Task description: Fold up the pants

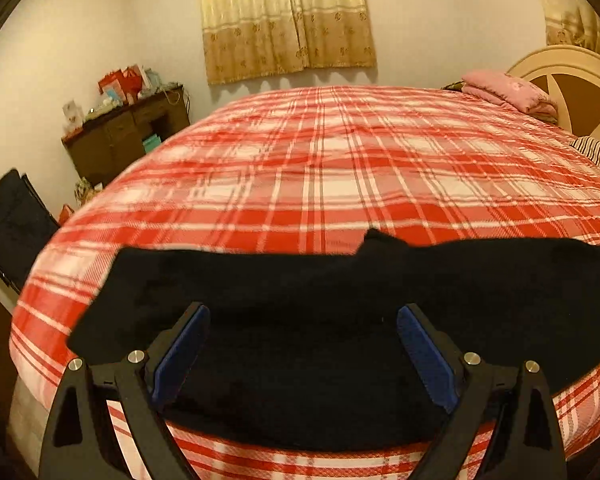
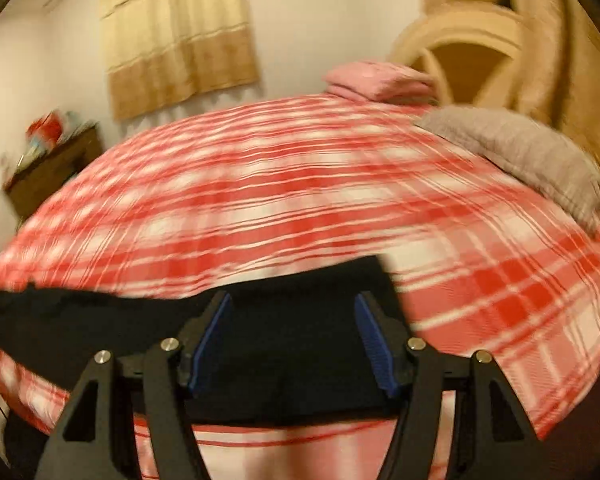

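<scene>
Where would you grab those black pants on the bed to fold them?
Take the pants by their short ends, coming in low from the near bed edge: they lie flat as a long strip, with one open tool, left tool and right tool, over each end.

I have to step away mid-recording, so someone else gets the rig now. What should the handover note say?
Left gripper: open, holding nothing, above the left part of the black pants.
Right gripper: open, holding nothing, above the pants' right end.
Pants: laid out in a long strip across the near edge of the red plaid bed cover. Whether a lengthwise fold is already made cannot be told; the fabric is too dark.
Left to do: grasp the ends, fold the strip crosswise, smooth it flat.
</scene>
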Tool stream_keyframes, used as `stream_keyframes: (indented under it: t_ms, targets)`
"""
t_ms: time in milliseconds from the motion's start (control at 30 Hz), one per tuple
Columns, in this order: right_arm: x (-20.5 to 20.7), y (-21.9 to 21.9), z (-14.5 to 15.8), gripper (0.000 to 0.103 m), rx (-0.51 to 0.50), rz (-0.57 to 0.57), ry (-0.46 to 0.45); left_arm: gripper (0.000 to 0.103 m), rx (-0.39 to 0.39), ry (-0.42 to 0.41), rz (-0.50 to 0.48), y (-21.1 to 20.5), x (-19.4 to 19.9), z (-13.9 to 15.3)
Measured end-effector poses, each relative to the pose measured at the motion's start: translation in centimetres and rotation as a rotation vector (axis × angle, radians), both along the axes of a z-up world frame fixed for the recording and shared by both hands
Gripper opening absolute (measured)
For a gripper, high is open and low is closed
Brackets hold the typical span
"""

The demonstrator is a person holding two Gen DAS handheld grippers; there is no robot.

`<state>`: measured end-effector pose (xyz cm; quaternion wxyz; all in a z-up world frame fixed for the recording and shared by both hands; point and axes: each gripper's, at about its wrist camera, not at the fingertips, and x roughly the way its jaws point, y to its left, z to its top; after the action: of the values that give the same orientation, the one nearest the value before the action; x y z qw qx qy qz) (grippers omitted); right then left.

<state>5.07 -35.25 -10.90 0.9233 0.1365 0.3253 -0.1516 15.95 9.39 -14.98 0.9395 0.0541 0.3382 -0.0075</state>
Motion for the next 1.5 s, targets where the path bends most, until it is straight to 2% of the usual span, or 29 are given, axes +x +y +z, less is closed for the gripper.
stream_keyframes:
  t_ms: [167,333,467,533,633,733,800,867,933,967,1000,1167,1500]
  targets:
    - [-2.5,-3.9,-1.0,0.062,0.122,-0.080,0.029,0.096,0.047,0.011,0.063,1.5,0.1,-1.7]
    - [-3.1,-4.7,-2.3,0.058,0.209,-0.069,0.044,0.096,-0.004,0.035,0.129,4.2,0.5,-2.8]
    - [-2.5,-4.2,-3.0,0.054,0.165,-0.063,0.113,0.096,-0.010,0.061,0.141,4.7,0.6,-4.4]
    - [-2.8,-4.6,-3.2,0.052,0.166,-0.066,0.110,0.096,-0.025,0.042,0.140,4.9,0.4,-4.6]
    - [-3.2,-5.0,-3.2,0.043,0.177,-0.078,0.108,0.096,-0.050,0.038,0.136,5.2,0.4,-4.7]
    - [-3.4,-5.4,-3.2,0.042,0.205,-0.067,0.106,0.096,-0.049,0.035,0.135,5.2,0.3,-4.7]
    - [-3.3,-5.3,-3.4,0.042,0.266,-0.026,0.072,0.097,-0.044,0.027,0.139,5.1,0.2,-4.8]
    - [-2.9,-4.8,-3.8,0.041,0.244,-0.017,0.074,0.098,-0.044,0.021,0.140,5.0,0.1,-4.9]
    - [-2.7,-4.4,-3.8,0.032,0.206,-0.014,0.069,0.098,-0.041,0.020,0.140,4.9,0.1,-4.8]
    - [-2.8,-4.5,-3.8,0.022,0.216,-0.015,0.059,0.098,-0.044,0.020,0.141,4.9,0.1,-4.8]
    - [-3.0,-4.8,-3.9,0.019,0.236,-0.017,0.047,0.098,-0.046,0.019,0.141,4.9,0.1,-4.9]
    - [-3.3,-5.3,-3.9,0.017,0.299,-0.013,-0.004,0.098,-0.046,0.014,0.143,4.8,0.0,-4.9]
    - [-3.1,-2.4,-1.2,0.015,0.233,0.032,-0.063,0.098,-0.057,0.026,0.145,5.0,0.1,-4.7]
